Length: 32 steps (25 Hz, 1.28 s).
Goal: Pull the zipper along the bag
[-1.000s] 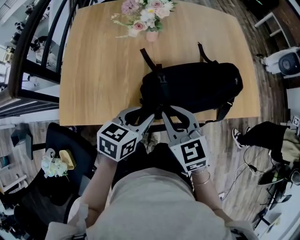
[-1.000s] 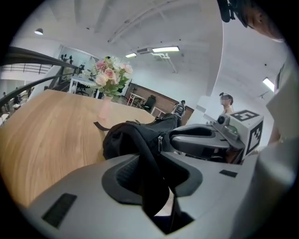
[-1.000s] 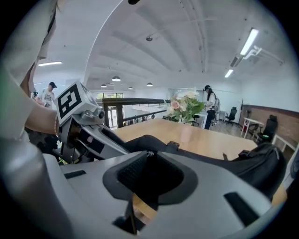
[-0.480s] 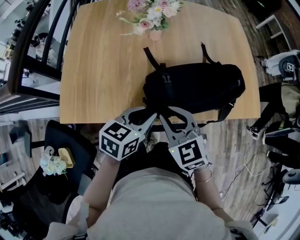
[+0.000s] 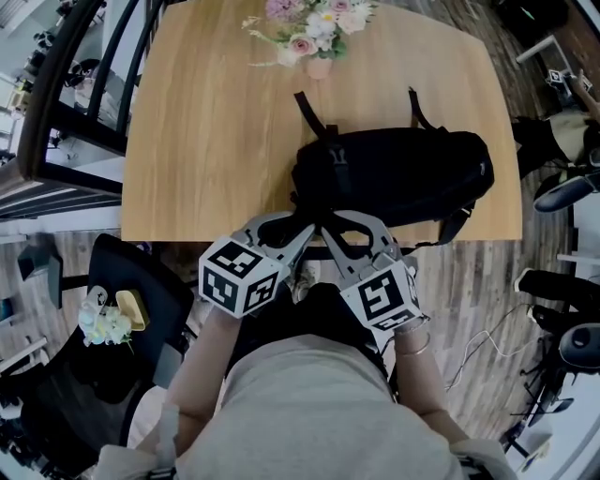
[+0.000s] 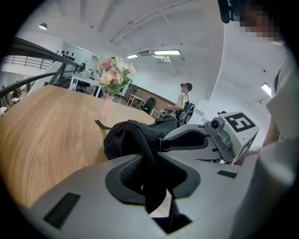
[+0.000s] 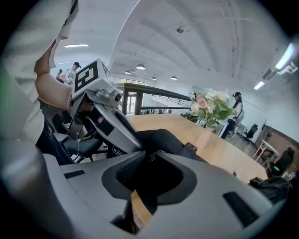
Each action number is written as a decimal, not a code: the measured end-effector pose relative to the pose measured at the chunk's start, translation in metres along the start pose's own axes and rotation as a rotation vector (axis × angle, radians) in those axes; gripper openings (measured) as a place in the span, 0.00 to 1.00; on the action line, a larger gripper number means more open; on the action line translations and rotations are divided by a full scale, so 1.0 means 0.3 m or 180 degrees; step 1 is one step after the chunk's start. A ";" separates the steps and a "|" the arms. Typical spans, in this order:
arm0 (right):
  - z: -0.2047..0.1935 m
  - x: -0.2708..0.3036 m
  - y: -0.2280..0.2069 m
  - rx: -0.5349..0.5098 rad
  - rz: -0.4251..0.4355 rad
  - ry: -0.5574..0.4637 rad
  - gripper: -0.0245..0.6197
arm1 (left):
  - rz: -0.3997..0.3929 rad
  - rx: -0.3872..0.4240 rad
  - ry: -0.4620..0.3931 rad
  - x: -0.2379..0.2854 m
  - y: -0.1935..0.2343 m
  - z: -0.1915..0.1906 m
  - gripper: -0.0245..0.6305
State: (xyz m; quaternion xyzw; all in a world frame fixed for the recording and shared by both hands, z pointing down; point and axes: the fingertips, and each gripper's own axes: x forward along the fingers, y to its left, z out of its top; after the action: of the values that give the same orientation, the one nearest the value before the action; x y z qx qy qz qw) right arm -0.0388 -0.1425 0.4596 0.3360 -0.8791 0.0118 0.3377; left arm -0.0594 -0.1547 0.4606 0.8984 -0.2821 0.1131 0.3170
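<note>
A black bag [image 5: 394, 178] lies on the wooden table [image 5: 206, 141] by its near edge. Both grippers meet at the bag's near left end. My left gripper [image 5: 312, 228] is shut on a black strap of the bag [image 6: 140, 140], which runs down between its jaws [image 6: 152, 156]. My right gripper [image 5: 324, 228] comes in from the right, its tips closed together at the bag [image 7: 163, 140] on a small metal zipper pull [image 7: 150, 157]. The zipper line itself is hidden behind the jaws.
A pink vase of flowers [image 5: 314, 28] stands at the table's far edge. A dark chair [image 5: 112, 319] holding small items sits below the table's left corner. A black railing [image 5: 56, 94] runs along the left. Cables and equipment lie on the floor at right.
Both grippers have stayed at the bag's near left end. The right gripper's cube has tilted slightly. A person's legs on the floor at right have moved away.
</note>
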 end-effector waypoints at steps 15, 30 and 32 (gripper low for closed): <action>-0.032 0.047 -0.028 0.0559 0.0037 -0.0012 0.21 | 0.0079 0.0055 0.0004 -0.006 -0.006 -0.011 0.13; -0.080 0.032 -0.060 0.1335 -0.0222 -0.0166 0.09 | 0.0072 0.0066 0.0031 -0.005 -0.008 -0.014 0.12; -0.084 0.032 -0.062 0.1385 -0.0240 -0.0165 0.08 | 0.0072 0.0074 0.0037 -0.002 -0.008 -0.014 0.12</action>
State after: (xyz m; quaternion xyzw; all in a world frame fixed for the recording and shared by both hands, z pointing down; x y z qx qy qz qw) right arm -0.0183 -0.1563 0.4809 0.4338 -0.8511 0.1800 0.2347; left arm -0.0587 -0.1502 0.4625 0.8981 -0.2891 0.1251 0.3069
